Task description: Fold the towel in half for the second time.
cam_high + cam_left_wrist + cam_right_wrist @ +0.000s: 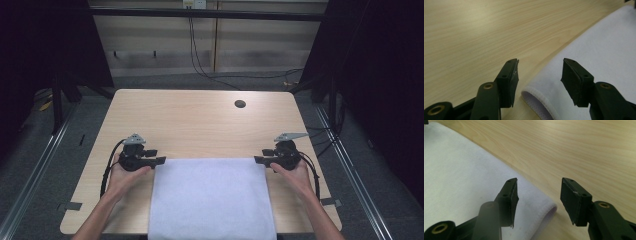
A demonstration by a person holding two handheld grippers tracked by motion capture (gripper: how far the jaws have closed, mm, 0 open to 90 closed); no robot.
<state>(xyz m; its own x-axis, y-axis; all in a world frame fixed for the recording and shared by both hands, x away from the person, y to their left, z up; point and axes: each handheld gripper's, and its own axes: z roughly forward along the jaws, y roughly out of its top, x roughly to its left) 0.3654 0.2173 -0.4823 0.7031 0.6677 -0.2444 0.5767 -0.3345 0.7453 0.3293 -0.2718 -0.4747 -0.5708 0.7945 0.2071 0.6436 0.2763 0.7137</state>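
My left claw (159, 157) and right claw (260, 156) gape empty at the far corners of the cloth (212, 197) on the desk (200, 120).

I am looking at a lab recording booth: dark curtains (380, 75) are flanking a bare wooden table (200, 120), with cables (210, 70) trailing across grey carpet (150, 82) at the far side.

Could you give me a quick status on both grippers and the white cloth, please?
Left gripper open, right gripper open, each at a far corner of the white cloth. Cloth flat, ungripped. Nothing in the way.
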